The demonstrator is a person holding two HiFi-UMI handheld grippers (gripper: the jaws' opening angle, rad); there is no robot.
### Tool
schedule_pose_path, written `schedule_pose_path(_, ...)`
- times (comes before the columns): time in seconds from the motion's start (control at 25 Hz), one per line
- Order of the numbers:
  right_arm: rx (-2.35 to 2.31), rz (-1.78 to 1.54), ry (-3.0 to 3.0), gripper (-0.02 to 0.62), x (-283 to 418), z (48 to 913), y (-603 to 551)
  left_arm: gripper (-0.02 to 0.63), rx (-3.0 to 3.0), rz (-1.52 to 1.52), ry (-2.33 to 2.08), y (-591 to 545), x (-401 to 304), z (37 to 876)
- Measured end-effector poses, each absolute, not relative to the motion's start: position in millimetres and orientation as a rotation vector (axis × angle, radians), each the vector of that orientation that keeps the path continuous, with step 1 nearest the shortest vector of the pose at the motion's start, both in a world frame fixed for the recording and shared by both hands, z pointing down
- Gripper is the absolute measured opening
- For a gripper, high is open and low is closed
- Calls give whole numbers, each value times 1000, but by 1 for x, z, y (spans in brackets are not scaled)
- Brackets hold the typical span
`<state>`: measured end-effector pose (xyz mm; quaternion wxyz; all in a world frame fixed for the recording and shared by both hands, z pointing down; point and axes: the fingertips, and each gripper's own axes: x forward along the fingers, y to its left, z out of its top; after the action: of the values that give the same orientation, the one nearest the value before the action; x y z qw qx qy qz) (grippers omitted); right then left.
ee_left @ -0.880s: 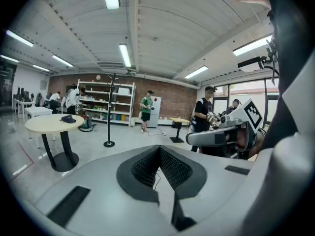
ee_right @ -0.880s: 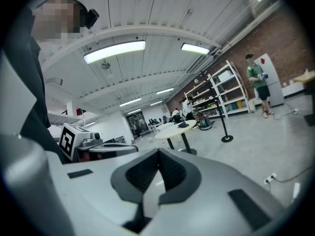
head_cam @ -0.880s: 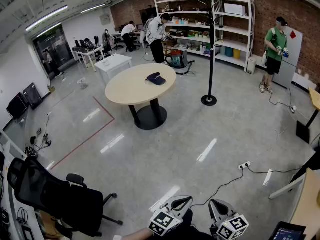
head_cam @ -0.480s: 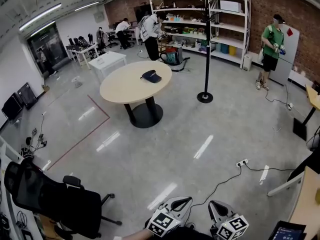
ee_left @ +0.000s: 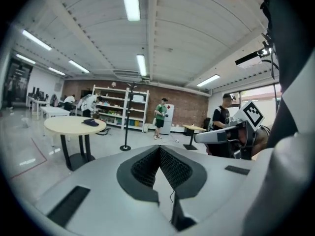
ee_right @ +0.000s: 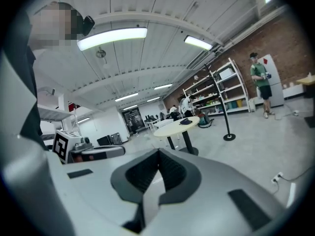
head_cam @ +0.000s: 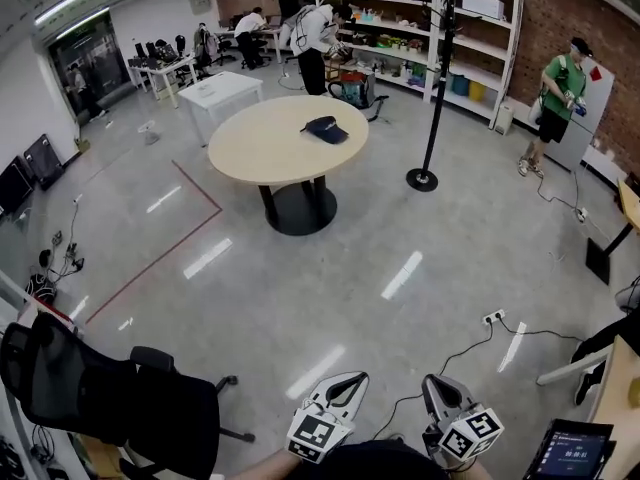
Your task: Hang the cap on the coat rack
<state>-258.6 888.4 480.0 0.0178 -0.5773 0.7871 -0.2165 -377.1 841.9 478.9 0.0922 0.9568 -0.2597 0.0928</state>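
1. The left gripper is at the bottom edge of the head view. Its fingers are pressed together with nothing between them.
2. The right gripper is just beside it, its fingers likewise closed tight and empty.
3. The dark cap lies on the round desk, toward its far side and well apart from both grippers.
4. The coat rack, a black pole on a round base, stands on the floor to the right of the desk.
5. White shelving lines the brick wall beyond, and a person in a green top stands at the right.
6. A black office chair stands at lower left.
7. A power strip lies on the floor ahead of the right gripper.
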Motion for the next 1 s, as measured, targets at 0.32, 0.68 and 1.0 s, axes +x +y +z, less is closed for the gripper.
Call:
schedule_pose_path(0.32, -1886, -647, 2452, -9, -327, 470, 835, 5, 2684, 197, -793, 792, -468, 503)
schedule_pose_path(0.68, -1797, -752, 2494, -9, -342, 485, 781, 5, 2657, 183, -826, 739, -458, 489)
schedule_pose_path(1.0, -1633, -721, 2516, -9, -290, 483, 702, 5, 2651, 232, -1009, 669, -416, 482)
